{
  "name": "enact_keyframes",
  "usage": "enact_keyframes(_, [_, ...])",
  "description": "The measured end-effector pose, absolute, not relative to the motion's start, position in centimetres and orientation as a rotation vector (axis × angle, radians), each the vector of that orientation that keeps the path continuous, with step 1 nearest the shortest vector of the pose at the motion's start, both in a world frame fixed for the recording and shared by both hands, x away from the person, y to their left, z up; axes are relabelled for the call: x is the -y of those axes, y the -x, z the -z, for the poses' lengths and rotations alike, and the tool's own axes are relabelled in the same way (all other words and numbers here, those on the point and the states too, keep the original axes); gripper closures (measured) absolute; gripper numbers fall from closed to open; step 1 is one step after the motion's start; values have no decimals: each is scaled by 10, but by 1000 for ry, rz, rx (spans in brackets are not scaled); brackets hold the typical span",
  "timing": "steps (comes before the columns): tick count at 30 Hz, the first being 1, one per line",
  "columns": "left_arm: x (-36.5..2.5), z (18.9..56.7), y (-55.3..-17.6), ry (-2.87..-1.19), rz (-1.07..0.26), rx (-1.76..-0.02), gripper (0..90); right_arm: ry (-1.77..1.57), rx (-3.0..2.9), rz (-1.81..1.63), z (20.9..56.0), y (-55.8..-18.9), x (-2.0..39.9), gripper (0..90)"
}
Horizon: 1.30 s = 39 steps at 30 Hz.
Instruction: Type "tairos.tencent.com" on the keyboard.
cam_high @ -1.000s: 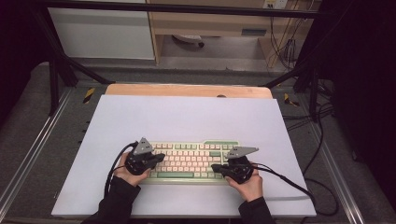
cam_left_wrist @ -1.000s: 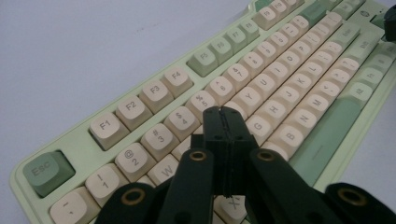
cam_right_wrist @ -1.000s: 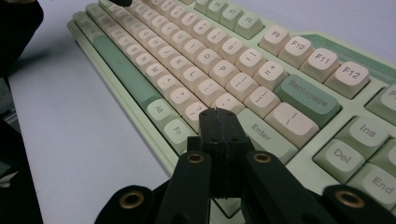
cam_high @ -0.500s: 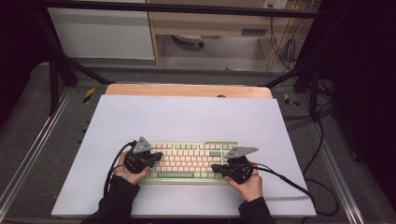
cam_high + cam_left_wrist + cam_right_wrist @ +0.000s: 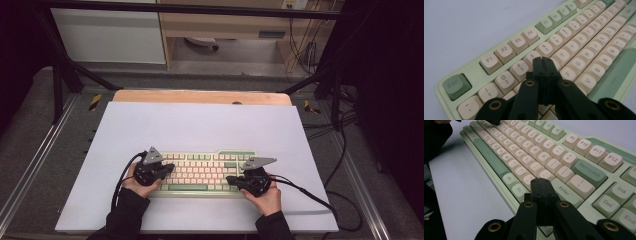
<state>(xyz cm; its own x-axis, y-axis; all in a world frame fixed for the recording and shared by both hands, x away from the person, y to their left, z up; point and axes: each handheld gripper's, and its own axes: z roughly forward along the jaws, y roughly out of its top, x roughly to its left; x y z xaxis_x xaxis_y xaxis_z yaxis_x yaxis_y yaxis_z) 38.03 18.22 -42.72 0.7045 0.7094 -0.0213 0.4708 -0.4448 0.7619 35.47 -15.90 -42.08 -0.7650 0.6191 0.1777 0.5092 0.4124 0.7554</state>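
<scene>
A pale green keyboard [image 5: 202, 172] with cream and green keys lies on the white mat near the front. My left gripper [image 5: 169, 168] rests over its left end, jaws pressed together with nothing between them; in the left gripper view the left gripper [image 5: 542, 60] has its tips over the keyboard [image 5: 579, 50] near the number and letter rows. My right gripper [image 5: 231, 180] sits at the right end, also shut and empty. In the right gripper view the right gripper [image 5: 540, 180] hovers beside the Enter key [image 5: 565, 190] of the keyboard [image 5: 529, 150].
The white mat [image 5: 200, 125] covers a wooden table [image 5: 200, 96] with open room behind the keyboard. Black cables [image 5: 310, 192] trail right from the right gripper. Metal frame posts [image 5: 57, 75] stand at the sides. A dark sleeve [image 5: 435, 137] shows at the far end.
</scene>
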Motion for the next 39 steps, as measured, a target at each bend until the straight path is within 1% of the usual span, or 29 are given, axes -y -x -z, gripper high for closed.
enact_keyframes(11, [-181,430,-380,-2132,-385,-896,898,-1019,-2527,-1287,421,-354,159,900])
enact_keyframes(26, [-183,421,-374,-2114,-385,-877,898,-1018,-2519,-1291,418,-354,160,900])
enact_keyframes(39, [-195,419,-364,-2103,-379,-885,898,-1017,-2508,-1324,414,-352,157,900])
